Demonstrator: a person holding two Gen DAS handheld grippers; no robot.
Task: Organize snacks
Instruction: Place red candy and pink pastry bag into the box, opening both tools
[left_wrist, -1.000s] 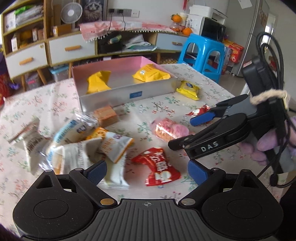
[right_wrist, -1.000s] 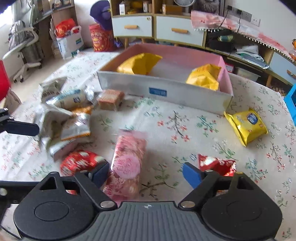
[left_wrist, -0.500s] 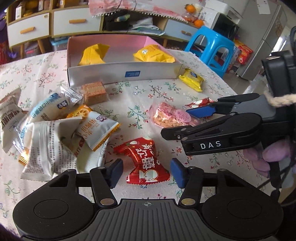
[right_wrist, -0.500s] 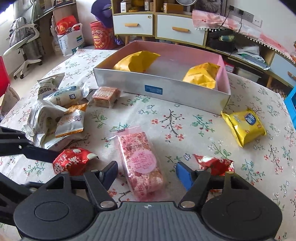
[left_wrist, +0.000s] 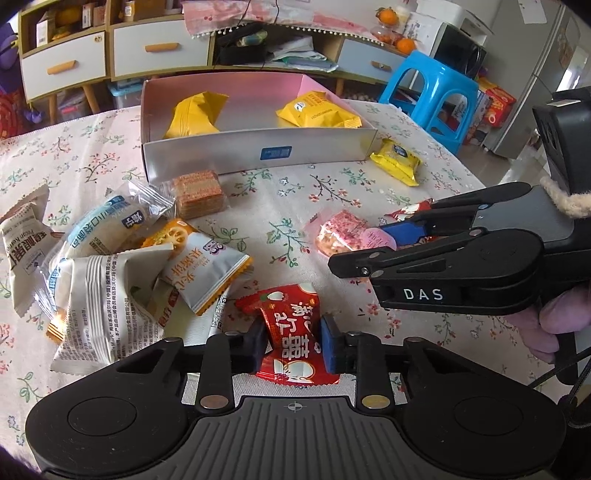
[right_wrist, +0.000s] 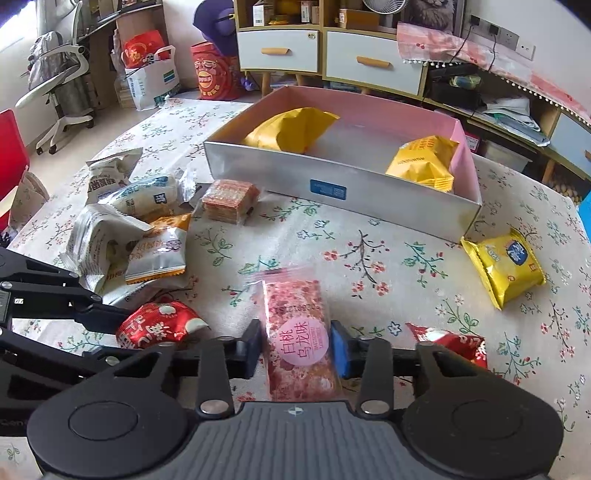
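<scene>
Your left gripper (left_wrist: 291, 345) is closing, pads pressing the red candy packet (left_wrist: 290, 332) on the floral tablecloth (left_wrist: 273, 206). Your right gripper (right_wrist: 297, 349) is clenched on the pink peach-oolong bar (right_wrist: 299, 332), short of the box (right_wrist: 343, 184).

Red packet (left_wrist: 291, 332), pink packet (right_wrist: 301, 339), flat

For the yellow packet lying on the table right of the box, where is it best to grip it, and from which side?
Probably across the short width of the yellow packet, at its middle, coming from above. It lies flat and apart from the box, its long sides free.
</scene>
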